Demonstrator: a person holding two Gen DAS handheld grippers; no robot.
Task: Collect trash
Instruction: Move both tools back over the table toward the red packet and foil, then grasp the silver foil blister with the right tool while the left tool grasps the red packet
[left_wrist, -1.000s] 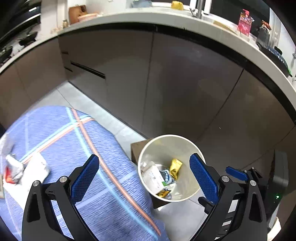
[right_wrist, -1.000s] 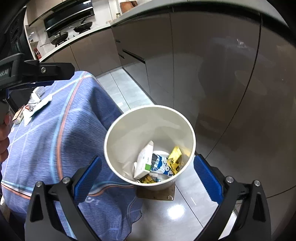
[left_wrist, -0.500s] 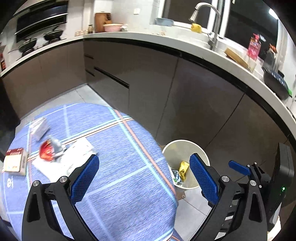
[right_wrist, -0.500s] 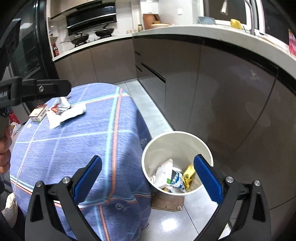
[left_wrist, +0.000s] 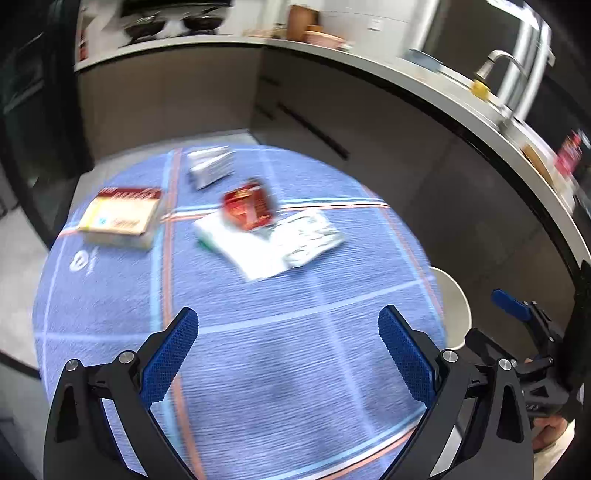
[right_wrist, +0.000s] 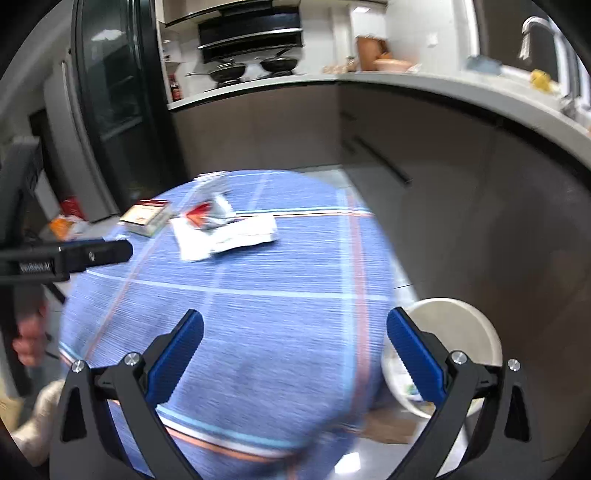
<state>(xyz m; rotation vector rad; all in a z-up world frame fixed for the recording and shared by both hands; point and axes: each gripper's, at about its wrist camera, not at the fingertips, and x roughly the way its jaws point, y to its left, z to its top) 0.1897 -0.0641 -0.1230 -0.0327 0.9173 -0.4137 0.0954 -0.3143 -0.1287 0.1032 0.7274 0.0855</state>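
A round table with a blue striped cloth (left_wrist: 258, 332) holds trash at its far side: a red crumpled wrapper (left_wrist: 249, 206), a flat white paper packet (left_wrist: 273, 243), a silver wrapper (left_wrist: 210, 168) and a red-and-cream box (left_wrist: 120, 216). They also show in the right wrist view: the red wrapper (right_wrist: 201, 218), the white packet (right_wrist: 229, 238) and the box (right_wrist: 147, 218). A white bin (right_wrist: 448, 332) with trash inside stands on the floor at the table's right; its rim shows in the left wrist view (left_wrist: 456, 306). My left gripper (left_wrist: 288, 350) and right gripper (right_wrist: 295, 354) are both open and empty above the table's near half.
Grey kitchen cabinets and a curved counter (left_wrist: 406, 74) with a sink tap (left_wrist: 498, 62) run behind the table. A dark fridge (right_wrist: 110, 110) stands at the left. The other hand-held gripper shows in the right wrist view at the left (right_wrist: 66, 256).
Both grippers have swung away from over the bin, up and left over the table. The trash on the cloth is now in the middle of both views. Both stay open.
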